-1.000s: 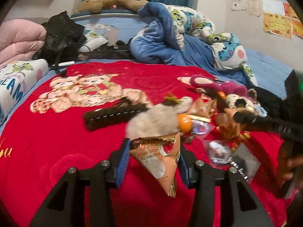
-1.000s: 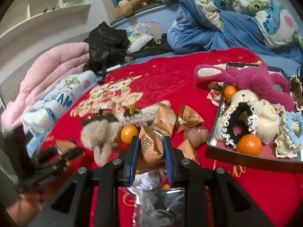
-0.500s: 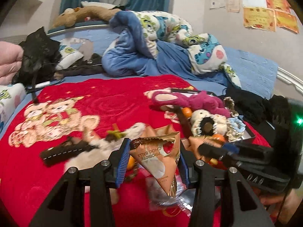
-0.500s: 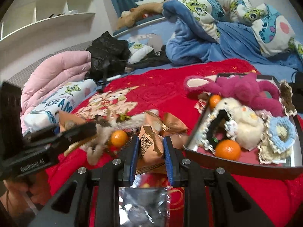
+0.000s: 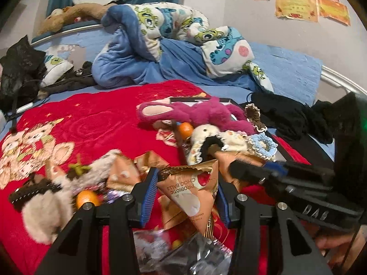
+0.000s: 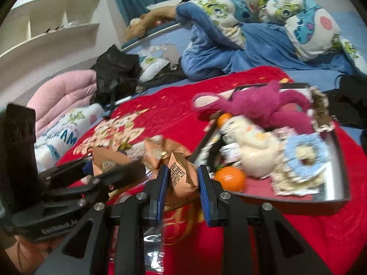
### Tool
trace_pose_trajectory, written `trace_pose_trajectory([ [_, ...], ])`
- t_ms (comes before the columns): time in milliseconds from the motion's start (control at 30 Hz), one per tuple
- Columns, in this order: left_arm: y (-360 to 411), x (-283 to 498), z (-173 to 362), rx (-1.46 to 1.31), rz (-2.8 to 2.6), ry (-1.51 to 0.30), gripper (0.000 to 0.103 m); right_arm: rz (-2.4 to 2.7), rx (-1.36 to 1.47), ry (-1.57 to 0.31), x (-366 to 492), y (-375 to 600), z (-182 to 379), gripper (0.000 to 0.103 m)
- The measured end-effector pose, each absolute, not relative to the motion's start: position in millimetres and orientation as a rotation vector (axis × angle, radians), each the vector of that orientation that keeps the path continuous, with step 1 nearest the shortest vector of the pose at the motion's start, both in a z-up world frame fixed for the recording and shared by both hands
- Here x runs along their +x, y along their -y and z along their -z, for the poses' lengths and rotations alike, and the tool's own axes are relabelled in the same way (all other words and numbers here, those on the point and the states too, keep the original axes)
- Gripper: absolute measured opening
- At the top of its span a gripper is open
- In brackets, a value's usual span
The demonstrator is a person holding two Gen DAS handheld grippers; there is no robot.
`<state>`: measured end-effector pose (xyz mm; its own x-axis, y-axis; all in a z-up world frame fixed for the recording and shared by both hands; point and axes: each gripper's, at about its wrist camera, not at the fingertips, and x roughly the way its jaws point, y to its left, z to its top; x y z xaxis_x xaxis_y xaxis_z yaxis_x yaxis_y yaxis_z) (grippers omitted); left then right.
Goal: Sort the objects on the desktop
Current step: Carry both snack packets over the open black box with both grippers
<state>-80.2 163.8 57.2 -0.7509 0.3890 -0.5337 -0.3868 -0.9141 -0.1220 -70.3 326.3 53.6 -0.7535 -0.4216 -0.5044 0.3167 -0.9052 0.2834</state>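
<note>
My left gripper (image 5: 187,192) is shut on a triangular orange snack packet (image 5: 192,194) printed "Probiotic Choc Balls", held above the red blanket (image 5: 96,119). Between the blue pads of my right gripper (image 6: 182,181), which is shut, sits another orange snack packet (image 6: 182,178). Both grippers hang close together over a pile of like packets (image 5: 123,174) and an orange (image 5: 86,198). To the right lies a dark tray (image 6: 341,183) holding a magenta plush (image 6: 263,107), a white plush (image 6: 254,151), two oranges (image 6: 229,177), and scrunchies (image 6: 302,153).
A furry beige item (image 5: 43,213) and a dark brown strip (image 5: 29,190) lie left of the pile. Clear plastic bags (image 5: 183,252) sit near me. Behind are blue bedding (image 5: 160,45), a black bag (image 6: 114,73), pink quilt (image 6: 59,100) and white shelves (image 6: 45,23).
Both grippers, each still holding its packet, have swung to the right toward the tray. The right gripper now shows close in the left view, and the left gripper in the right view.
</note>
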Motion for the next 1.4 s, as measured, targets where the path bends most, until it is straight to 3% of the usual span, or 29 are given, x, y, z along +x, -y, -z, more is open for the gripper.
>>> trace_pose_trajectory([
  [467, -244, -120, -54, -0.767, -2.502, -0.004, 0.048, 2.782, 0.757, 0.397, -80, -422, -75, 0.025],
  [667, -261, -128, -53, -0.751, -2.499, -0.066, 0.048, 2.804, 0.745, 0.387, -82, -427, -76, 0.026],
  [1033, -261, -140, -30, -0.832, -2.457, -0.014, 0.048, 2.841, 0.870, 0.484, -87, -450, -59, 0.026],
  [1400, -275, -149, -18, -0.842, -2.452, -0.045, 0.047, 2.804, 0.991, 0.440, -95, -434, -40, 0.026],
])
